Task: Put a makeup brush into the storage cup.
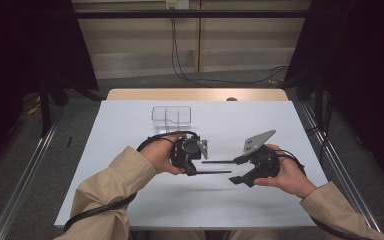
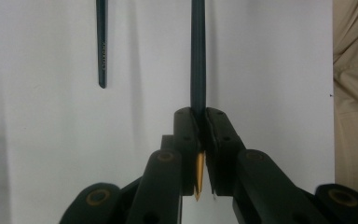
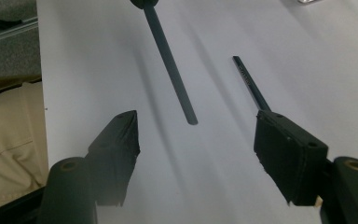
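Left gripper (image 2: 198, 154): nearest the person, over the middle of the surface (image 1: 130, 200); its fingers (image 2: 186, 135) are pressed tight on a dark pencil (image 2: 198, 56), gold sharpened tip poking back between them, the long shaft pointing out toward the other hand.
Right gripper (image 3: 196, 140): beside it, toward the right edge; its fingers (image 3: 116, 135) are spread wide and pinch nothing.
Second pencil (image 3: 251, 84): lies just by one right-hand finger, running out past it; from the right gripper view I cannot tell whether it rests on the surface or touches that finger.
Step in hand: one pencil is lifted and held level, and the free gripper looks to be lining up on the other, as I judge it.
Next move: the right gripper would need to straddle the loose pencil squarely and close on its shaft without rolling it away.
Clear box (image 1: 171, 116): farther off, toward the far edge, divided into compartments, nothing seen inside.
Count: two pencils, two grippers, one box.
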Motion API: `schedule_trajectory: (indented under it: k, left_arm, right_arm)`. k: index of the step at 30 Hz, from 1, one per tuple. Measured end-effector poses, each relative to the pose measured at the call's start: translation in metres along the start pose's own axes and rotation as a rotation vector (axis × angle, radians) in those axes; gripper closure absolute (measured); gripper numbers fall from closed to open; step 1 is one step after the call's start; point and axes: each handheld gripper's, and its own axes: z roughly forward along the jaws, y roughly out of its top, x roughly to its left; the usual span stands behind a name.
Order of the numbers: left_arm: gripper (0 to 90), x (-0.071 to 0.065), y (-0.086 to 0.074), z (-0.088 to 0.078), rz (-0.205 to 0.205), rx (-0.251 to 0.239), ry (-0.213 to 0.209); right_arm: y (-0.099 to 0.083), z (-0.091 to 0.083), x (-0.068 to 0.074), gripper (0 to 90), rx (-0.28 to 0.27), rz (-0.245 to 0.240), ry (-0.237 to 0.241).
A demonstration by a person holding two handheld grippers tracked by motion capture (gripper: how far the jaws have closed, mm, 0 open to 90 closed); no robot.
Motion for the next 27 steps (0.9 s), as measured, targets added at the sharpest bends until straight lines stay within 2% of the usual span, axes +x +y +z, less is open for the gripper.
schedule_trajectory:
  k: [2,4,14,21,27]
  left_arm:
    - [83.9,0.0,0.001,0.001,0.002,-0.002,0.0]
    - [83.9,0.0,0.002,0.001,0.009,-0.003,-0.004]
    - [83.9,-0.001,0.004,0.002,0.016,-0.01,-0.005]
    - [83.9,-0.001,0.004,0.002,0.019,-0.009,-0.008]
    - [83.9,-0.002,0.005,0.002,0.019,-0.012,-0.004]
  right_arm:
    - [0.003,0.002,0.0,32.6,0.013,-0.01,0.004]
    - [0.006,0.003,0.0,41.2,0.021,-0.019,0.024]
    - [0.017,0.008,0.0,48.9,0.064,-0.065,0.037]
    - [0.022,0.011,0.0,53.8,0.066,-0.076,0.035]
    - [0.025,0.015,0.002,60.6,0.085,-0.073,0.055]
